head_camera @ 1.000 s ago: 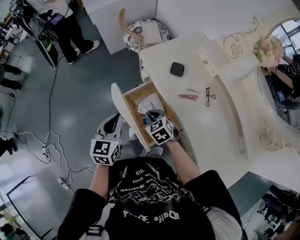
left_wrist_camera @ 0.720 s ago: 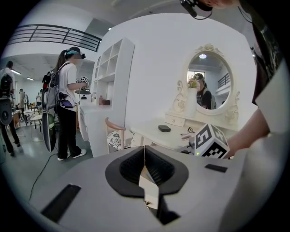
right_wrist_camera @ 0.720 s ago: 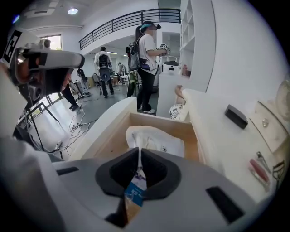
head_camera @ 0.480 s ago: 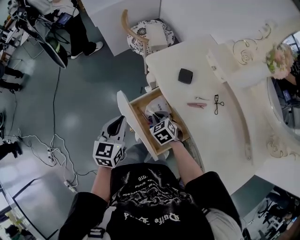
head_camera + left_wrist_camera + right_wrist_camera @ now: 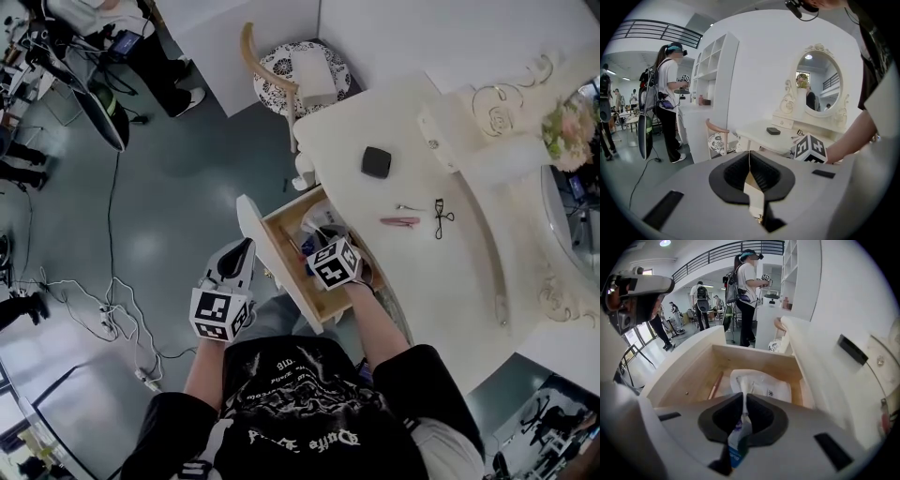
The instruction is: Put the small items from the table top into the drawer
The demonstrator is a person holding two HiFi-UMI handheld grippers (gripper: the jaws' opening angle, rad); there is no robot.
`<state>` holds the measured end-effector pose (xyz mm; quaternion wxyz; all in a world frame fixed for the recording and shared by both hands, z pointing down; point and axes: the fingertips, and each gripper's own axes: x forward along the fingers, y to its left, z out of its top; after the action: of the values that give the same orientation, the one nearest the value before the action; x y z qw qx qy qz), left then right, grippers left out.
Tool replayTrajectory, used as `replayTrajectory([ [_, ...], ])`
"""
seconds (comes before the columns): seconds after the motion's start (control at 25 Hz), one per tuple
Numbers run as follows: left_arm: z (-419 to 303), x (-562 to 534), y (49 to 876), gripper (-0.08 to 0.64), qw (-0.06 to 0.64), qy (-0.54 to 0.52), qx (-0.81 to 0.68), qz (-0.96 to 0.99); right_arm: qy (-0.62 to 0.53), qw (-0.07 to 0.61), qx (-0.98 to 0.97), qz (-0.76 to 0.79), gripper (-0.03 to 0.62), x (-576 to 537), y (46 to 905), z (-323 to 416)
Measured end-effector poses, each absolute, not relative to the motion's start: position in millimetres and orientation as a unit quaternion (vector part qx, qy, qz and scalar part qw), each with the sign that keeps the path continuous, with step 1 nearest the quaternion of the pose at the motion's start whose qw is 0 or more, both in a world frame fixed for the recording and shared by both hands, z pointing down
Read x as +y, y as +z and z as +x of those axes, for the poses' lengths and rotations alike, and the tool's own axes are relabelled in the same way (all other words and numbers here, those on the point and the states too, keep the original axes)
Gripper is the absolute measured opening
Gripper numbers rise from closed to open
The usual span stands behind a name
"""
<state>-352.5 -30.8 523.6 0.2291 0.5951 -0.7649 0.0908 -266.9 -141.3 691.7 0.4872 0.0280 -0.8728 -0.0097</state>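
The wooden drawer (image 5: 321, 305) stands pulled out from the white dressing table (image 5: 441, 272). My right gripper (image 5: 328, 251) points down into the drawer, shut on a small white-and-blue tube (image 5: 737, 439). Its jaws have just been opening a little, and the tube's flat end is still pinched between the pads (image 5: 761, 416). Below it in the drawer lie a white packet (image 5: 761, 383) and a pink pencil (image 5: 715, 385). My left gripper (image 5: 246, 247) hangs shut and empty left of the drawer front (image 5: 251, 225). On the table top lie a black compact (image 5: 376, 161), a pink clip (image 5: 400, 222), an eyelash curler (image 5: 439, 217) and a hairpin (image 5: 408, 207).
A patterned chair (image 5: 300, 75) stands beyond the table's far corner. An oval mirror (image 5: 818, 84) and flowers (image 5: 570, 127) sit at the table's back. People stand at the upper left (image 5: 141, 37), and cables (image 5: 103, 309) run over the grey floor.
My right gripper has sunk lower into the drawer with the tube. My left gripper has drifted a little alongside the drawer front.
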Motion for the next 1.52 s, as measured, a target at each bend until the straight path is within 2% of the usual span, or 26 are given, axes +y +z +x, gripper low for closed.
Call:
replayTrajectory([
  [0.36,-359.9,-28.0,529.9,0.017,0.232,0.104,-0.766,0.591,0.013,0.509,-0.861,0.014,0.083,-141.4,703.7,-274.6],
  [0.6,-368.6,-20.6,532.3,0.017,0.235,0.107,-0.771,0.582,0.033,0.518,-0.855,0.013,0.141,-140.1,710.3,-273.6],
  [0.68,-369.6,-20.3,532.6,0.017,0.235,0.106,-0.772,0.581,0.047,0.507,-0.860,0.020,0.144,-140.1,708.9,-274.3],
  [0.8,-367.8,-22.8,532.1,0.017,0.235,0.104,-0.772,0.582,0.078,0.489,-0.869,0.024,0.206,-139.2,704.0,-275.7],
  [0.96,-361.1,-28.2,529.9,0.017,0.231,0.100,-0.768,0.589,0.092,0.471,-0.877,0.018,0.233,-135.3,695.4,-275.7],
  [1.2,-350.2,-33.8,523.9,0.017,0.224,0.091,-0.766,0.596,0.126,0.442,-0.888,0.018,0.261,-121.6,680.1,-269.0],
  [1.52,-328.5,-42.4,516.9,0.017,0.214,0.081,-0.759,0.609,0.162,0.388,-0.907,0.018,0.267,-111.6,639.2,-254.2],
])
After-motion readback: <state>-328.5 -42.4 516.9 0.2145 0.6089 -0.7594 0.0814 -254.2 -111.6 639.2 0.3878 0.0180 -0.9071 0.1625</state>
